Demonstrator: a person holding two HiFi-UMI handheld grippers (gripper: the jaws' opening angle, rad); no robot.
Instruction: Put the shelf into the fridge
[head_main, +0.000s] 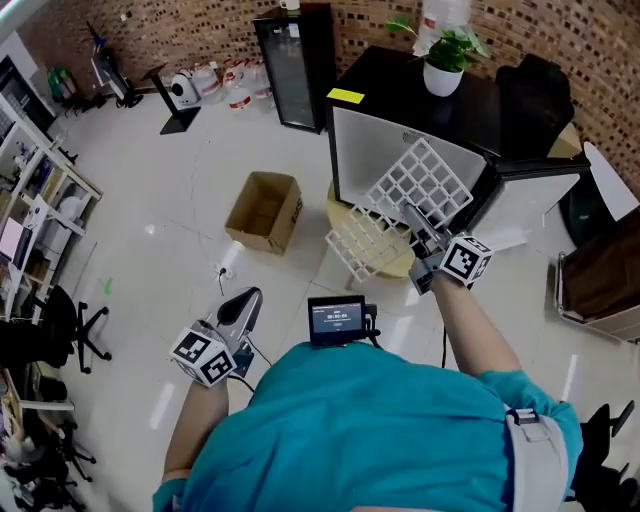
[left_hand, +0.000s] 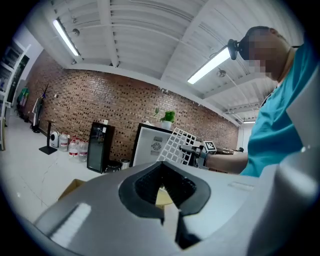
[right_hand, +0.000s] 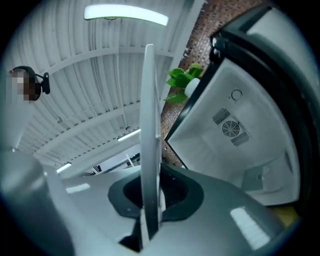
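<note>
The right gripper holds a white grid shelf by its lower edge, tilted before the open fridge, which has a plant on top. A second shelf lies on a round stool just below. The left gripper hangs low and well apart, near a box on the floor.

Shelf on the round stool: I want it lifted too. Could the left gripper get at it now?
Probably yes: the left gripper is empty, and open floor lies between it and the lower shelf; the held shelf in the right gripper hangs above.
</note>
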